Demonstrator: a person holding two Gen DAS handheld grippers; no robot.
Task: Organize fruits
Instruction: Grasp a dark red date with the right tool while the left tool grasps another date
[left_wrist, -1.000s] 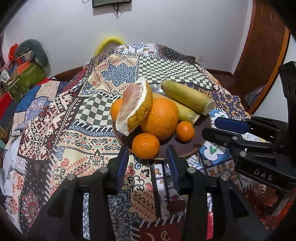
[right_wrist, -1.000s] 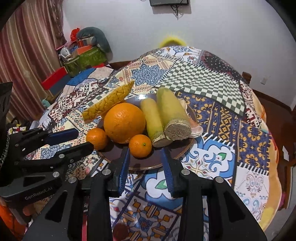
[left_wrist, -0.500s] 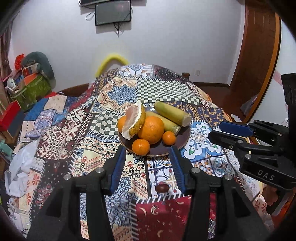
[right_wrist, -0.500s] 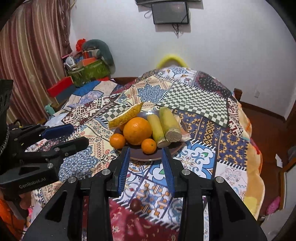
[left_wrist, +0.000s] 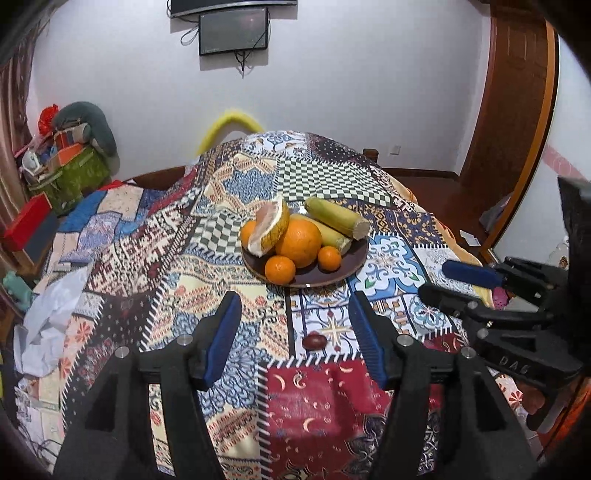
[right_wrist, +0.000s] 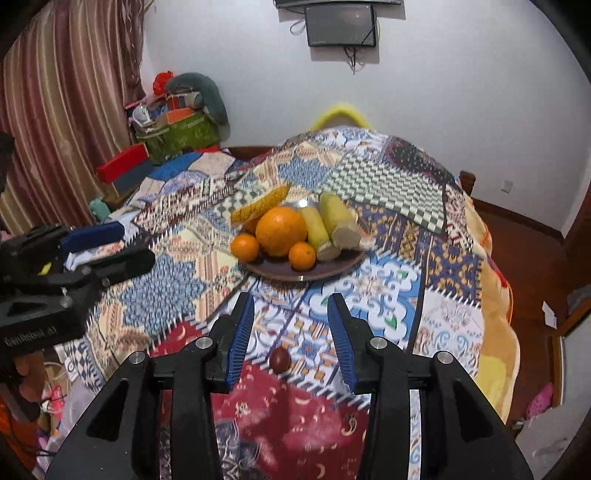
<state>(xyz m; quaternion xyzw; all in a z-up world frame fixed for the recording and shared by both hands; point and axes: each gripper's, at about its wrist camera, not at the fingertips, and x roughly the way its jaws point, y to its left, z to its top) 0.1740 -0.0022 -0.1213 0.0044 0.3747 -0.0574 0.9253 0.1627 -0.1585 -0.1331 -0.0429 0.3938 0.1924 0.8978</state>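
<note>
A brown plate (left_wrist: 351, 263) (right_wrist: 332, 268) on the patchwork cloth holds a big orange (left_wrist: 299, 238) (right_wrist: 281, 230), a pomelo wedge (left_wrist: 269, 230), two corn cobs (left_wrist: 336, 218) (right_wrist: 338, 221) and small tangerines (left_wrist: 280, 269) (right_wrist: 302, 254). A small dark red fruit (left_wrist: 314, 341) (right_wrist: 280, 360) lies alone on the cloth, nearer than the plate. My left gripper (left_wrist: 293, 306) (right_wrist: 135, 243) hovers short of the plate, its jaws opening with nothing between them. My right gripper (right_wrist: 291, 302) (left_wrist: 436, 280) hangs beside it, its jaws also opening and empty.
The patchwork cloth (left_wrist: 236, 184) covers the whole round table and drops off at its edges. Crumpled white paper (left_wrist: 48, 314) lies at the left edge. A red box (left_wrist: 26, 225) and a green bag (left_wrist: 70, 177) stand by the left wall, a wooden door (left_wrist: 509, 110) at the right.
Both grippers have drawn back and upward from the plate, so it looks smaller and farther. Both pairs of jaws have widened. The small dark fruit has come into view.
</note>
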